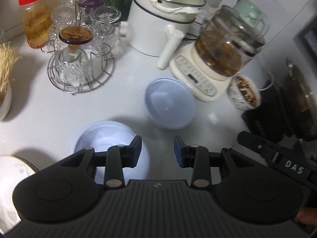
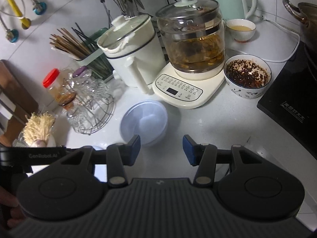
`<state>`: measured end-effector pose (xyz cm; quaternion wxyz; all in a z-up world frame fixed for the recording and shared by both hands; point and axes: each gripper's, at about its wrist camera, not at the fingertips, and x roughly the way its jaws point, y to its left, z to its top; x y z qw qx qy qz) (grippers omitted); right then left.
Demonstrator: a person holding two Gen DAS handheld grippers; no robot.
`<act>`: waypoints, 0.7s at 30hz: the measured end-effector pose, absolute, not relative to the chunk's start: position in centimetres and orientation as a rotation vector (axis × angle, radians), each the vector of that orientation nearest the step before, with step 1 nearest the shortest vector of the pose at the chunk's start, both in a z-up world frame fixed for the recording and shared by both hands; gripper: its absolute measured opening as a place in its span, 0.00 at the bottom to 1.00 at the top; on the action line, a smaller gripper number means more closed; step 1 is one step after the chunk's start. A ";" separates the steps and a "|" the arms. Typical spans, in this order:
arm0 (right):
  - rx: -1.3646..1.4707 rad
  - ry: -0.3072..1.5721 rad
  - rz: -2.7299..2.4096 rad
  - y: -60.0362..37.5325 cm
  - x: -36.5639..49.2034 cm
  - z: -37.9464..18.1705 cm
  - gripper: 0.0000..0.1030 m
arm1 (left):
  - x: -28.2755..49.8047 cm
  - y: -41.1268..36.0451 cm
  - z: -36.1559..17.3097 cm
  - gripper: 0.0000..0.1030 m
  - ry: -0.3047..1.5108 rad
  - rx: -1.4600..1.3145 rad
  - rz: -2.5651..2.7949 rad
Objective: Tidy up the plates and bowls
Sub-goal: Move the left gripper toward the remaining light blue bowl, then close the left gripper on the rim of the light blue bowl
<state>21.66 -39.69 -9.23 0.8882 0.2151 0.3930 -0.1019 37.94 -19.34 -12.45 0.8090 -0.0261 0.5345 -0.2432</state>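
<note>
Hardly started, I judge: both my left gripper (image 1: 158,151) and right gripper (image 2: 161,150) hang empty with jaws apart, and the two blue bowls (image 1: 170,103) (image 1: 111,148) sit unstacked on the counter (image 1: 59,109).

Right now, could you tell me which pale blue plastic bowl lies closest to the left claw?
The pale blue plastic bowl directly beneath the left claw, not the one by the kettle base.

The near bowl (image 1: 111,138) by the kettle base (image 1: 195,79) is partly hidden behind the left gripper (image 1: 158,151), its front rim out of sight. A patterned plate (image 1: 13,170), farther left of that base, is cut off by the picture's edge and the gripper body. The base's button labels are too small to read. In the right view, the steel pot (image 2: 305,19) is cut off at the edge.
</note>
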 end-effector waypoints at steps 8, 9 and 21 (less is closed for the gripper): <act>0.477 0.893 -0.178 -40.8 24.5 -12.1 0.49 | 41.6 -20.4 -15.9 0.40 1.195 -0.059 -0.480; 0.477 0.893 -0.178 -41.1 24.9 -12.3 0.49 | 42.3 -20.5 -16.3 0.40 1.204 -0.077 -0.469; 0.521 0.892 -0.153 -42.9 29.8 -14.8 0.49 | 46.7 -22.0 -18.9 0.40 1.226 -0.083 -0.443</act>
